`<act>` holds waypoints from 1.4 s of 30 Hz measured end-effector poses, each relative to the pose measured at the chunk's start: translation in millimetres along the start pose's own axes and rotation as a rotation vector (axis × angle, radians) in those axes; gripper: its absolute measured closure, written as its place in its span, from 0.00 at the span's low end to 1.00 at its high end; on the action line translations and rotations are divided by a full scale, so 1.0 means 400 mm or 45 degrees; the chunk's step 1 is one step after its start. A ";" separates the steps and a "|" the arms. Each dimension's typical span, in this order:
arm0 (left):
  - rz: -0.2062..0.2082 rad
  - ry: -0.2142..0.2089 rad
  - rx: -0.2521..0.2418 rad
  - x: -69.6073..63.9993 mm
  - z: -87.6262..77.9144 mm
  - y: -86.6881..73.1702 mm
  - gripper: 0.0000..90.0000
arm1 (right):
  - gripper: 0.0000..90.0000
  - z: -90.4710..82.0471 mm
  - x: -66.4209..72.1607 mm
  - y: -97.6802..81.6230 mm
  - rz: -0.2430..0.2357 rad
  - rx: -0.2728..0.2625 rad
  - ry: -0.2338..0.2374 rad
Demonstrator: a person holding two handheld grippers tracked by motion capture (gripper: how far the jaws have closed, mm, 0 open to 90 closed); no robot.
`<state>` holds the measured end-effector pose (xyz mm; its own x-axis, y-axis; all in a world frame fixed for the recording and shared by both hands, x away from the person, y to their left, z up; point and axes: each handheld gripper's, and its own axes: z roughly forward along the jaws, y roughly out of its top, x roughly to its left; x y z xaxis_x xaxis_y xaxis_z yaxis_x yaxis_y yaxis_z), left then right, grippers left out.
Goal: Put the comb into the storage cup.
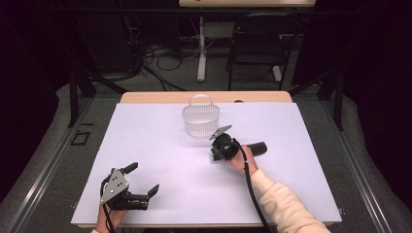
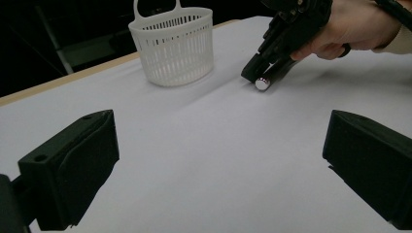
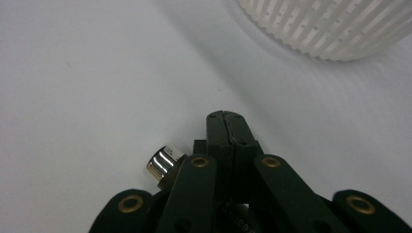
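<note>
1. The worktop [image 1: 160,189] is covered by a white sheet, and a white slatted basket [image 1: 200,121] with an upright handle is set near its far edge.

2. The right tongs [image 1: 214,156] are held low over the sheet, just in front of the basket and slightly to its right (as seen from the high view). In the right gripper view [image 3: 226,121] the two black jaws are seen pressed together at their tips, with nothing pinched between them.

3. A small shiny metal cylinder [image 3: 164,162] is seen just beside the right tongs, lying on the sheet and close against the jaw linkage; whether it is touched cannot be told. In the left gripper view the same cylinder [image 2: 263,83] is shown with its round end face turned toward the camera, directly under the tips of the right tongs [image 2: 260,70].

4. The left tongs [image 1: 143,178] are held near the front left corner of the worktop, well apart from the basket and the cylinder. Their jaws are spread wide, with nothing between them; in the left gripper view [image 2: 218,165] bare sheet is seen between them.

5. A dark, elongated object [image 1: 257,147] is lying on the sheet just beyond the right hand [image 1: 241,160]; what it is cannot be told.
</note>
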<state>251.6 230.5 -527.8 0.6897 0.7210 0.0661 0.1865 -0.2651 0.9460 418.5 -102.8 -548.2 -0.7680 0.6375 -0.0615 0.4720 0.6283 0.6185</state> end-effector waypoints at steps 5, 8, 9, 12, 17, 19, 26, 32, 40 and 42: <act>0.001 0.000 0.001 0.000 0.000 0.000 0.00 | 1.00 -0.004 0.011 0.000 -0.012 0.012 0.010; 0.003 -0.001 0.001 0.000 0.000 0.000 0.00 | 1.00 -0.006 0.017 -0.002 -0.023 0.020 0.017; 0.003 -0.002 0.000 0.000 0.000 0.000 0.00 | 1.00 -0.007 0.018 -0.003 -0.026 0.024 0.019; 0.004 -0.001 0.002 0.000 0.000 0.000 0.00 | 1.00 -0.010 0.024 -0.006 -0.029 0.035 0.023; 0.004 0.002 0.004 0.001 0.000 0.000 0.00 | 1.00 -0.018 0.029 -0.016 -0.049 0.045 0.031; 0.004 0.002 0.003 0.001 -0.001 0.000 0.00 | 1.00 -0.024 0.031 -0.019 -0.044 0.047 0.029; 0.004 0.004 0.001 0.000 -0.001 0.000 0.00 | 1.00 -0.034 0.038 -0.027 -0.047 0.059 0.038; 0.006 0.007 0.000 0.002 -0.002 0.000 0.00 | 1.00 -0.044 0.045 -0.032 -0.062 0.071 0.047; 0.006 0.007 0.000 0.001 -0.002 0.001 0.00 | 1.00 -0.060 0.049 -0.040 -0.070 0.084 0.053; 0.008 0.007 0.002 0.001 -0.001 0.001 0.00 | 1.00 -0.065 0.052 -0.042 -0.066 0.094 0.055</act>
<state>251.6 231.1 -527.3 0.6872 0.7227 0.0735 0.1832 -0.2703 0.9452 383.5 -111.7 -539.7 -0.8091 0.5849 -0.0571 0.4610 0.6920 0.5555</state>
